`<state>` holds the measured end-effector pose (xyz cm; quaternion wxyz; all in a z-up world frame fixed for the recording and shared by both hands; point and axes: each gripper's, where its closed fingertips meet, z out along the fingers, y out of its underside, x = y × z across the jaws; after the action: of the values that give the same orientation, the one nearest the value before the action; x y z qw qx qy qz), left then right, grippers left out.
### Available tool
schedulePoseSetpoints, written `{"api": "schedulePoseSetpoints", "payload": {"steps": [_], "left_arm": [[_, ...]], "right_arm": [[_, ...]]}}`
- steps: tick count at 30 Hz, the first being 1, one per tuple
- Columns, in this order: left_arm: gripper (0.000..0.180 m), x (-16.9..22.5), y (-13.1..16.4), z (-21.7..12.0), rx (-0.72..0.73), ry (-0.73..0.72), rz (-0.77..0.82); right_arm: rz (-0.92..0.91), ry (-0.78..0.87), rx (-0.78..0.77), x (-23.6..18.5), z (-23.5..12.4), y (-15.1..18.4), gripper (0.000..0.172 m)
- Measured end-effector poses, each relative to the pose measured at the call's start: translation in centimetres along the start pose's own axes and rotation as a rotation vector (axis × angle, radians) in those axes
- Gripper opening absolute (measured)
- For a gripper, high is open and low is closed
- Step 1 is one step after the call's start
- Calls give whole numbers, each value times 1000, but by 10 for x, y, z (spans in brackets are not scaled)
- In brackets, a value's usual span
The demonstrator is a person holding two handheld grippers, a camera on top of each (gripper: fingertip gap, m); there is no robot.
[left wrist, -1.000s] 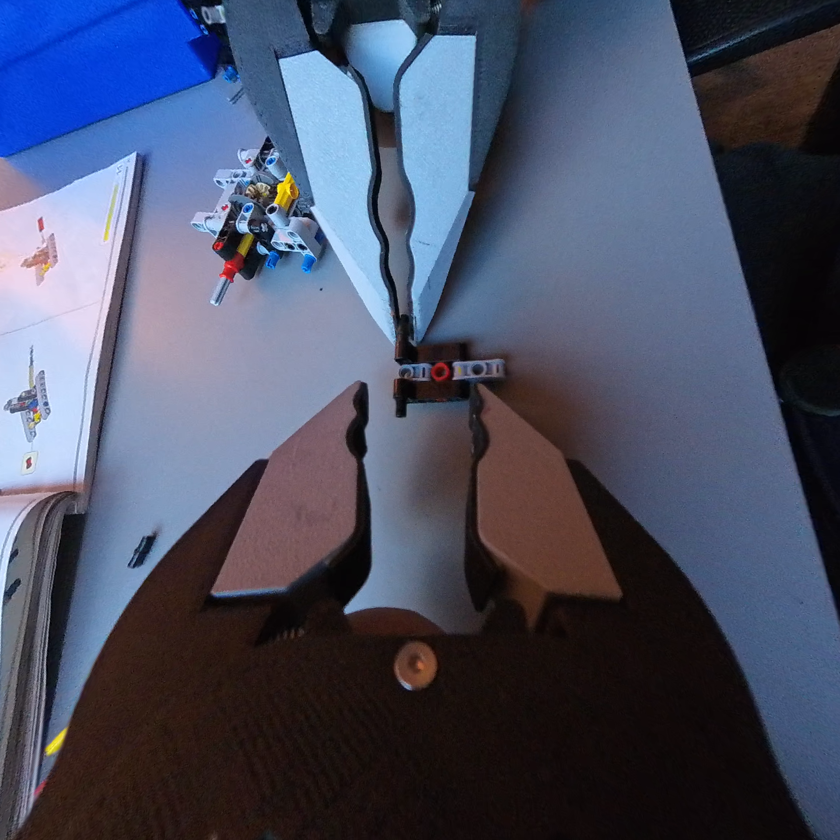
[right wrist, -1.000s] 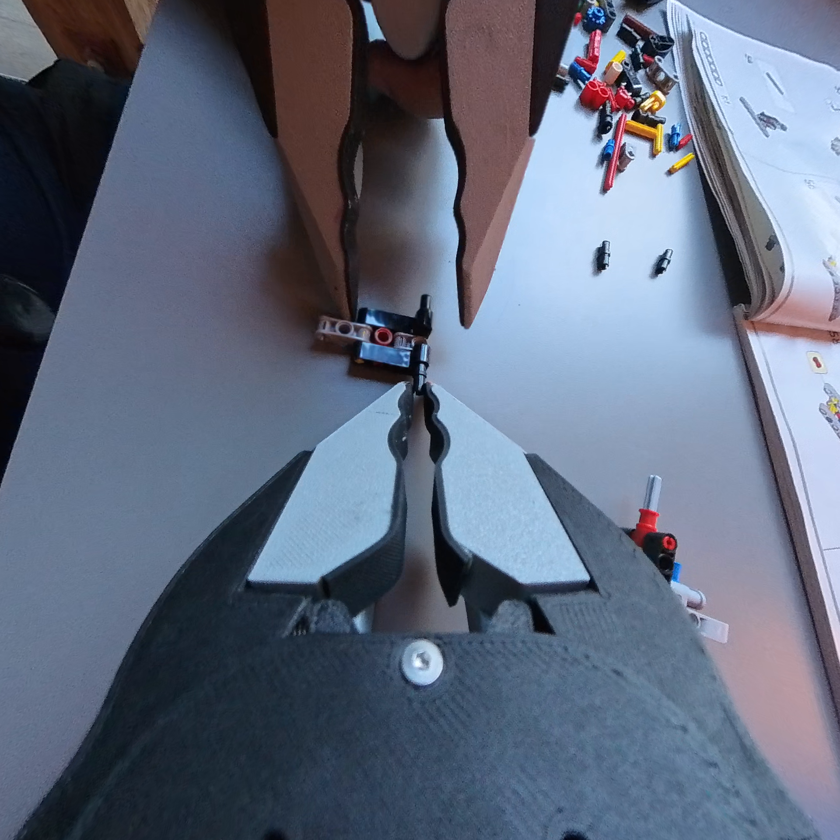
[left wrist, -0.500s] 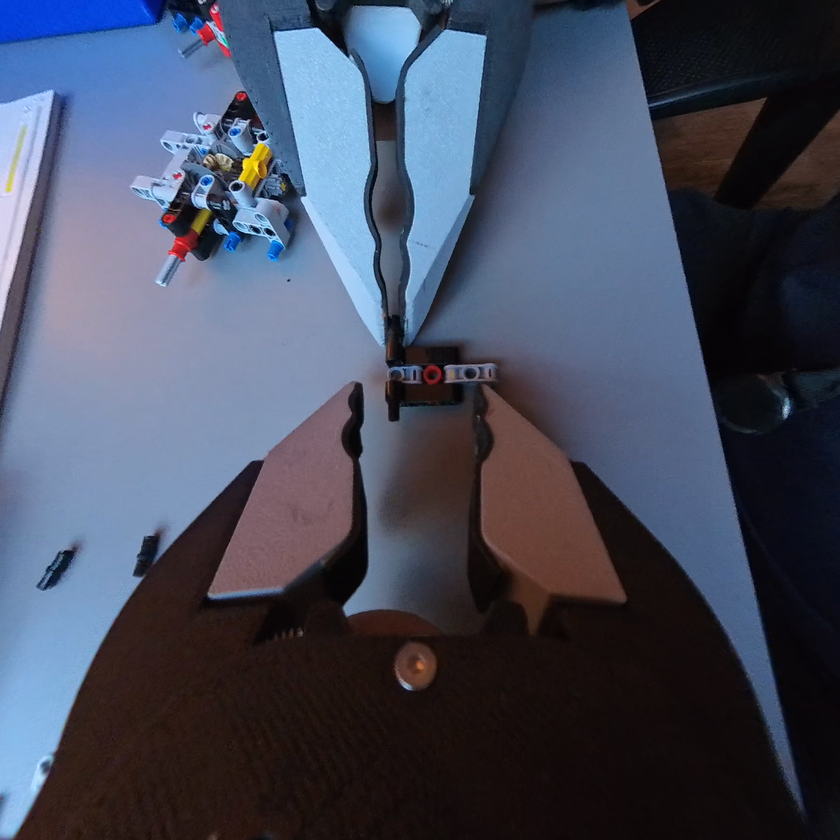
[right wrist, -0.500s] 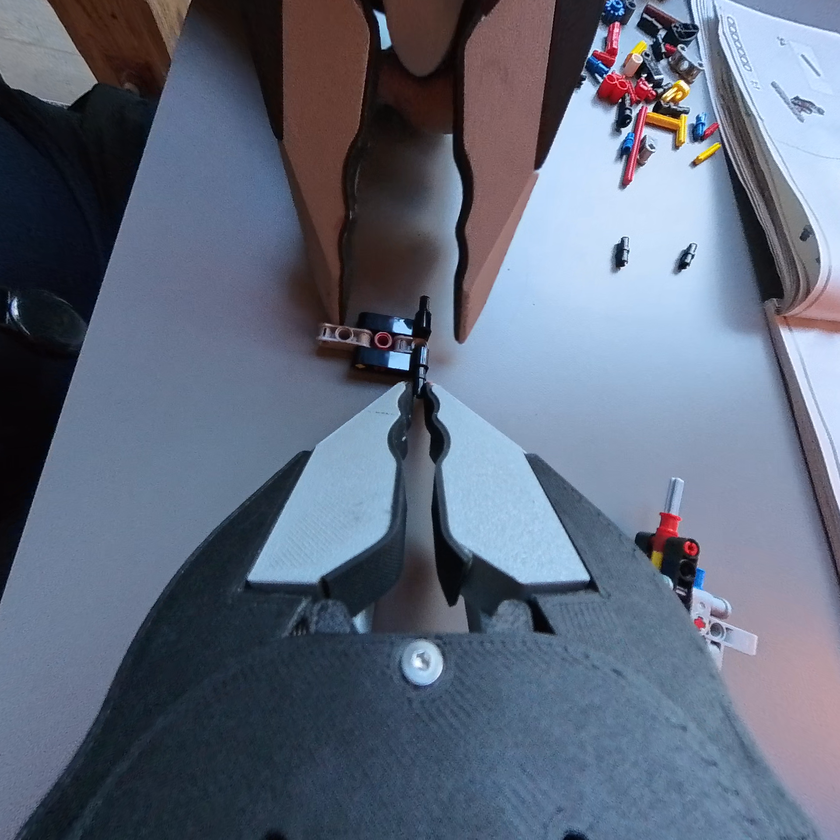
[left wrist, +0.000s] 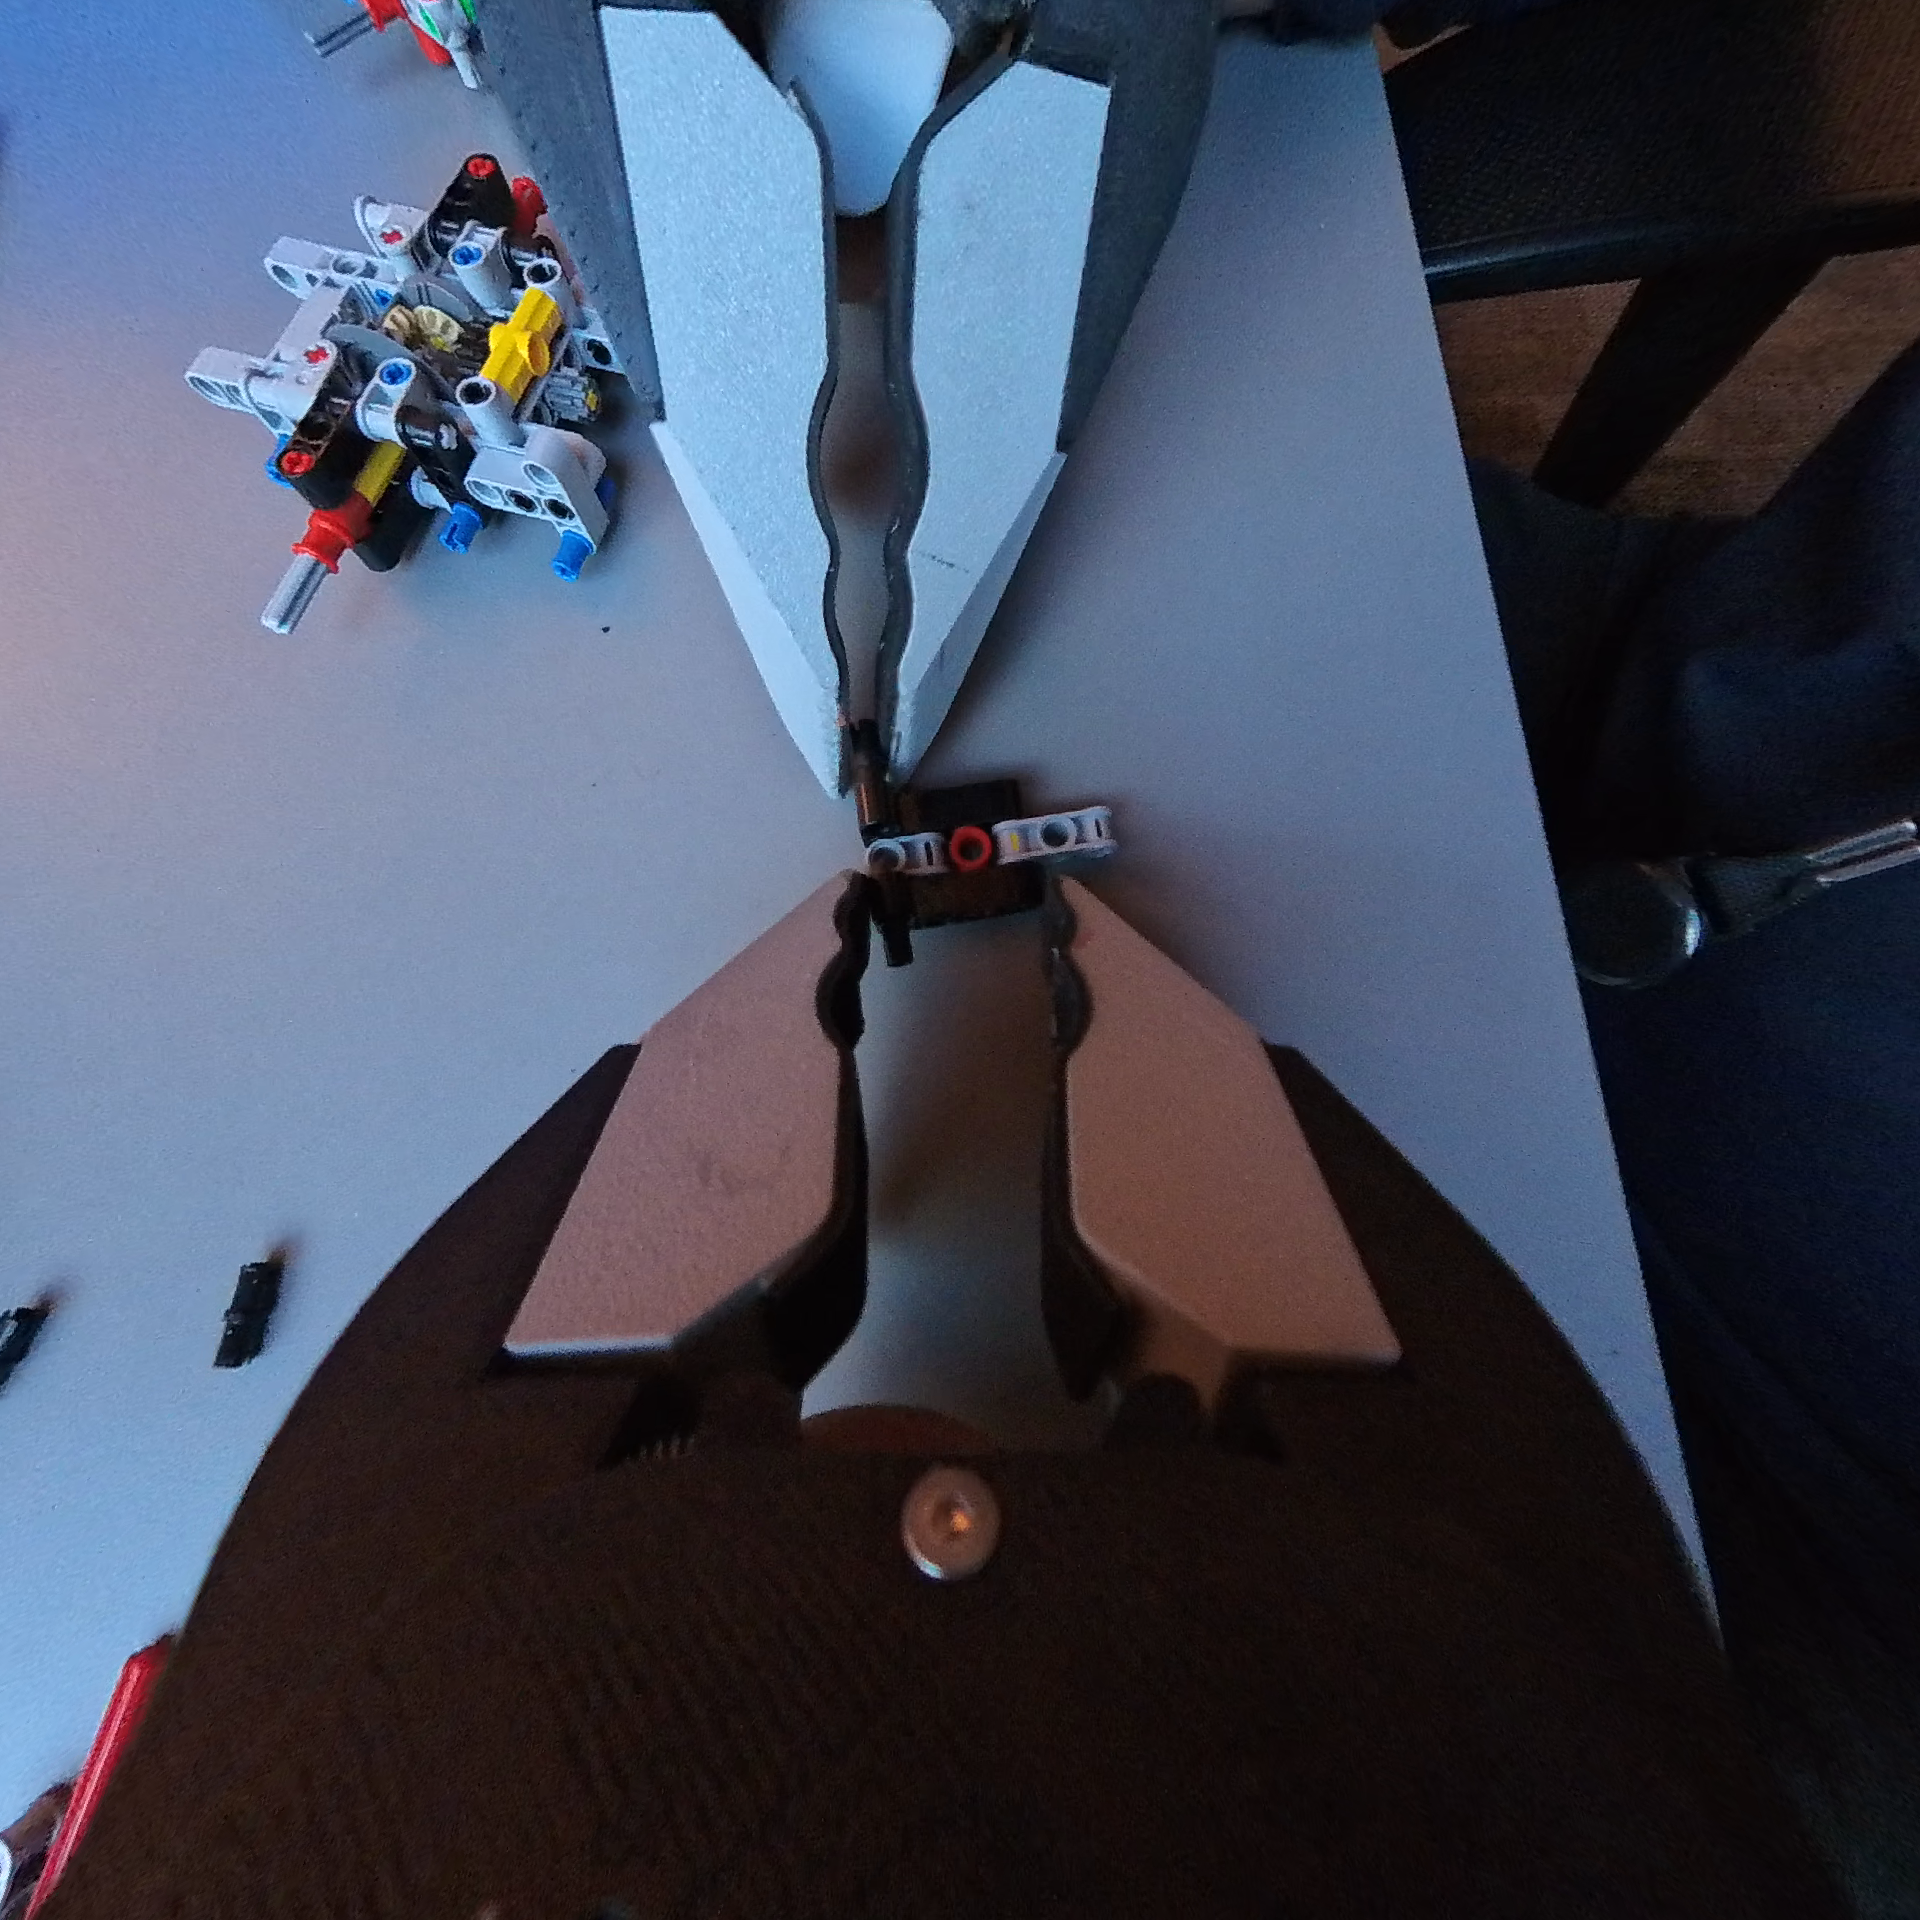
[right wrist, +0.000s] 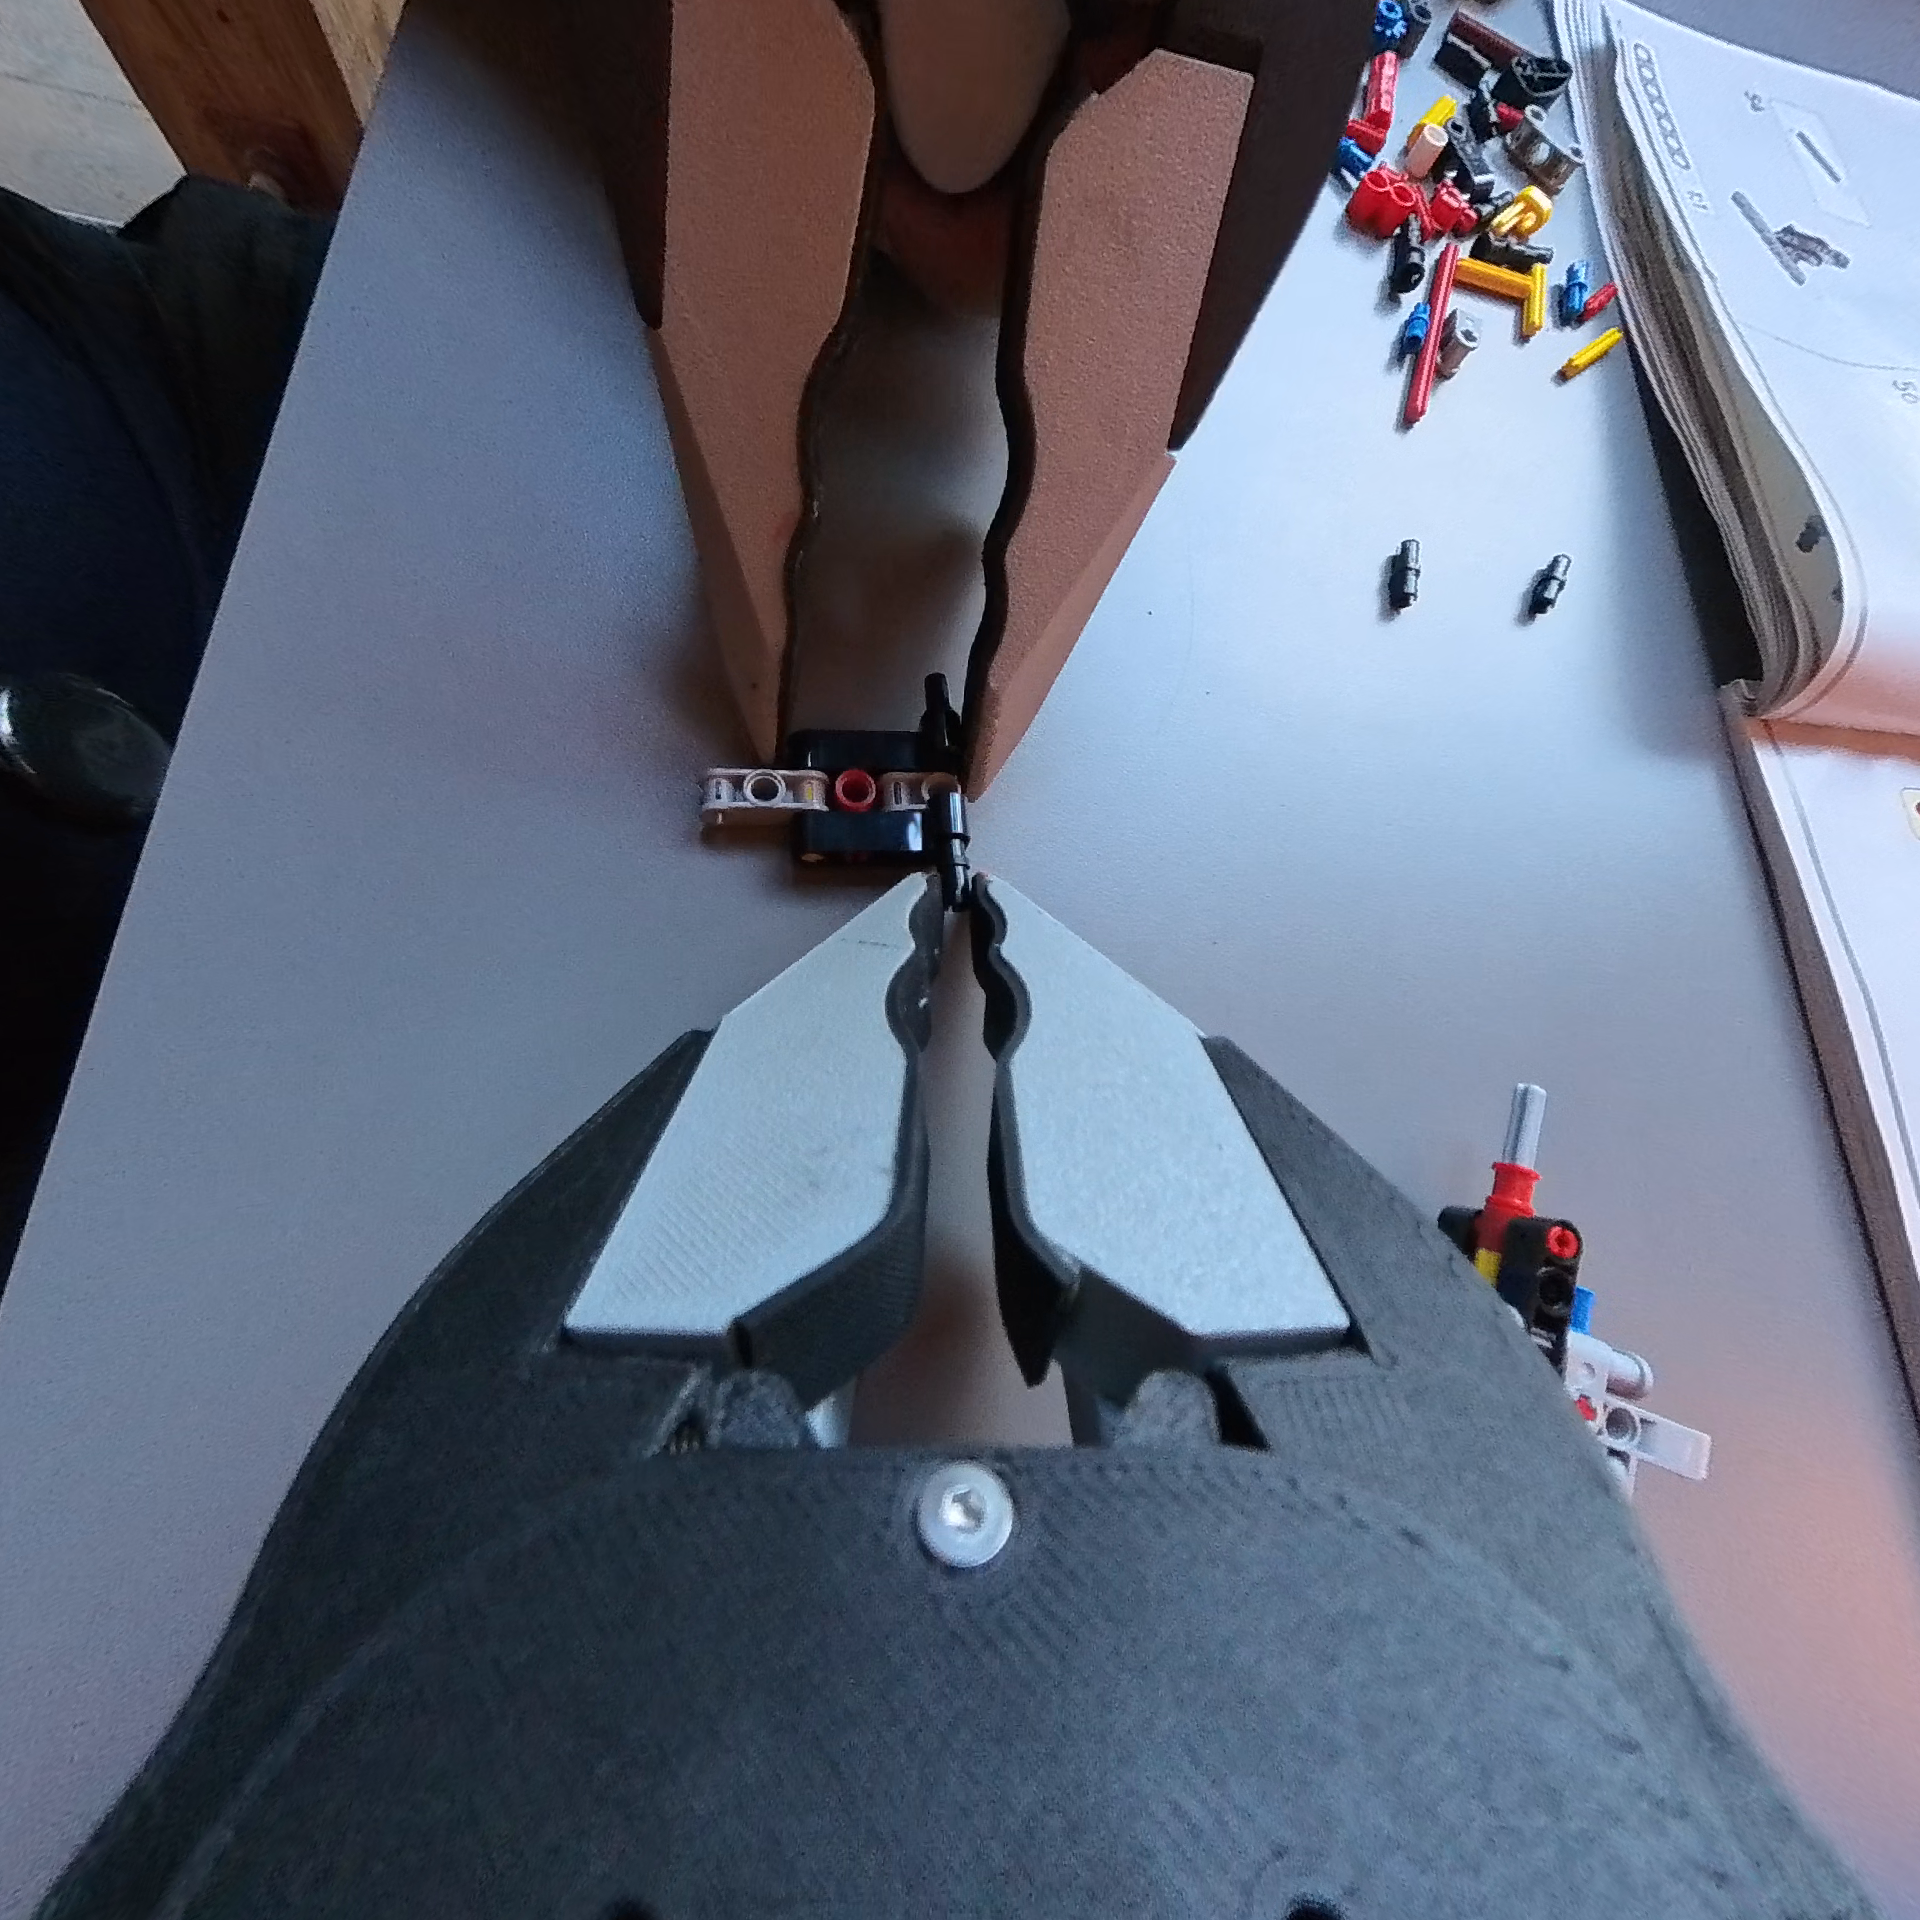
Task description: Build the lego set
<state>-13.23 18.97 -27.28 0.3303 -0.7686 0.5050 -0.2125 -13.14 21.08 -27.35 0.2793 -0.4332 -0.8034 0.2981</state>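
Observation:
A small assembly [left wrist: 1049, 834], a black block with a grey beam and a red bush, lies on the grey table [left wrist: 416, 831]. My left gripper [left wrist: 951, 894], with brown fingers, straddles it. One pad touches the block's side and the other touches a black pin on the far side, so it is shut on the assembly. The right wrist view shows this gripper [right wrist: 873, 748] flanking the assembly [right wrist: 852, 826] the same way. My right gripper [right wrist: 951, 899], with grey fingers, is shut on a black pin [right wrist: 948, 831] whose far end meets the assembly. That gripper also shows in the left wrist view [left wrist: 868, 748].
A larger multicoloured assembly [left wrist: 426, 384] lies on the table and also shows in the right wrist view [right wrist: 1538, 1278]. A pile of loose parts [right wrist: 1455, 208], two black pins [right wrist: 1405, 571] and an open instruction booklet [right wrist: 1745, 312] lie nearby. The table edge [left wrist: 1507, 727] runs close by. Left and right tips are no more than a few centimetres apart.
My left gripper's fingers have closed in from wide open until the pads meet the small assembly. My right gripper stays shut on the black pin at the assembly.

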Motion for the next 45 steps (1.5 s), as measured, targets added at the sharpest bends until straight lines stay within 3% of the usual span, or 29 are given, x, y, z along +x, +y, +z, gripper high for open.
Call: {"api": "schedulePoseSetpoints", "payload": {"steps": [6,12,32,36,38,39,45], "left_arm": [[31,-2,1,-1,0,1,-8],[31,-2,1,-1,2,7,-5],[30,1,0,1,-2,91,64],[30,2,-1,1,-1,117,61],[27,13,-11,11,6,148,110],[14,13,-14,15,-5,133,138],[6,12,-13,14,2,156,100]], "right_arm": [[28,-2,1,3,-6,5,9],[44,-18,30,2,-6,-1,2],[-21,-43,-40,-2,-4,0,0],[-29,-53,-1,-3,-9,-13,1],[-51,-121,76,-16,-9,-39,0],[-79,-143,51,-21,-7,-41,1],[57,-134,68,-5,-21,-21,0]]}}
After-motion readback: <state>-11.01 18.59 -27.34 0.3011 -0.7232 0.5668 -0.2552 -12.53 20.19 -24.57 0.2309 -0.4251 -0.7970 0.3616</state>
